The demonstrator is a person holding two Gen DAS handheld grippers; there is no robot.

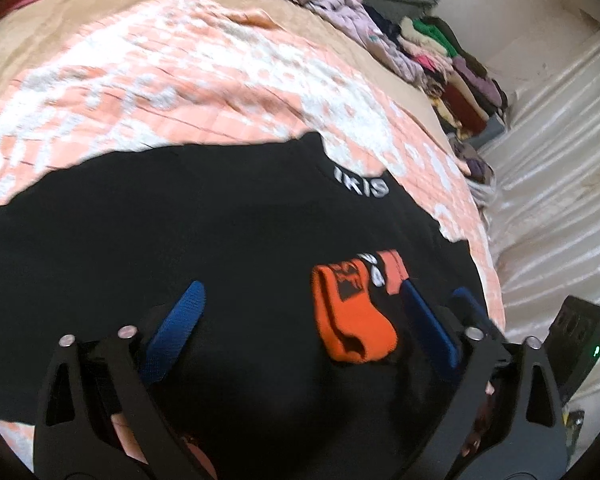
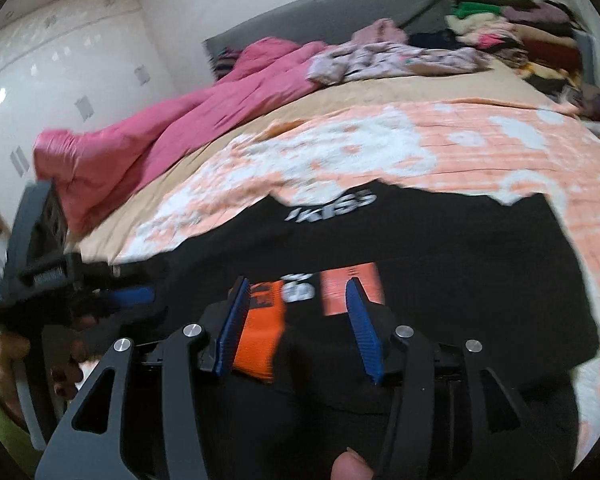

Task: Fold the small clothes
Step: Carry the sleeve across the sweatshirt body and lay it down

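Bedspread: peach-and-white patterned quilted bedspread (image 2: 380, 148) spread ahead of the tool, over a tan sheet (image 2: 400, 88).
Duvet: pink puffy duvet (image 2: 172, 128) bunched ahead and to the left, along the bed's far side.
Headboard: grey upholstered headboard (image 2: 320, 12) beyond everything.
Wardrobe: glossy white wardrobe (image 2: 60, 52) far left.
Wall: cream wall (image 1: 500, 12) to the right.

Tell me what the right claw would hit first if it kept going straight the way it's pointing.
Most likely the black garment spread on the bed; the open right claw points low across it, with the orange patch by its left finger. Depth is hard to judge in this blurred view.
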